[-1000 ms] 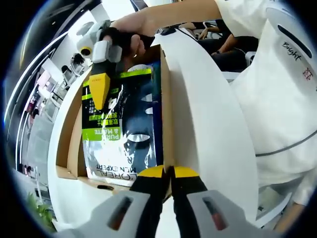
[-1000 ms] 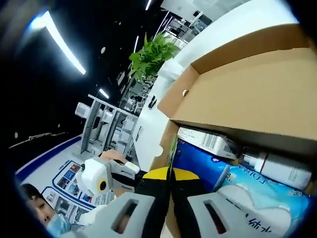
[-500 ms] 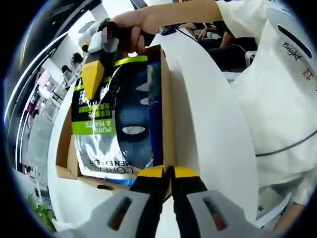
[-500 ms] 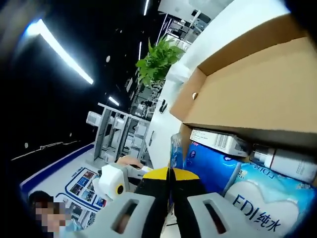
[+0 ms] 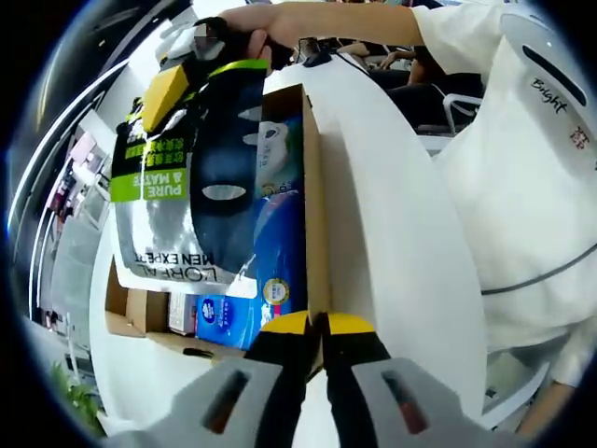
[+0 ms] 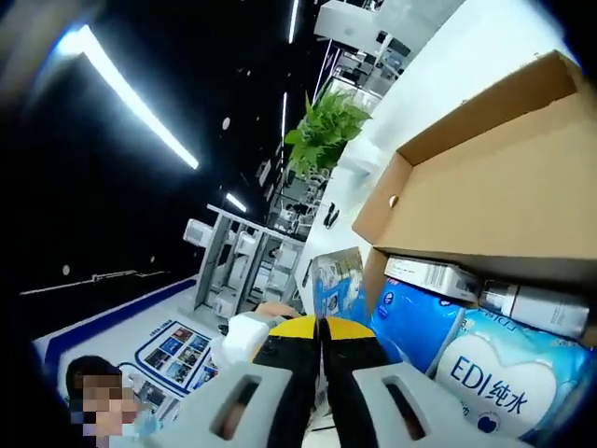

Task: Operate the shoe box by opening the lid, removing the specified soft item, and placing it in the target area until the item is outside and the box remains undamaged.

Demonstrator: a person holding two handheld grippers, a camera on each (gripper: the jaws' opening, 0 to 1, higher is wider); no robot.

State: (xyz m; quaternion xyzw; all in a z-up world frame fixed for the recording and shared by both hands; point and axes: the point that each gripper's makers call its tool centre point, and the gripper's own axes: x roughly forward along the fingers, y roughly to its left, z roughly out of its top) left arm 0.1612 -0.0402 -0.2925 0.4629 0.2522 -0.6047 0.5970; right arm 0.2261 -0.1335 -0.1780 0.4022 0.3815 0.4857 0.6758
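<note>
The flat dark face-mask packet with a green band (image 5: 187, 177) hangs long-ways down from the right gripper (image 5: 173, 89), which is pinched on its top edge, up above the open brown cardboard shoe box (image 5: 312, 215); it's nearly out; left gripper (image 5: 315, 324) is shut tight on the box wall, holding it steady; white table (image 5: 392, 243) lies beside the box w/ free space; green plant (image 6: 326, 126) far off.
</note>
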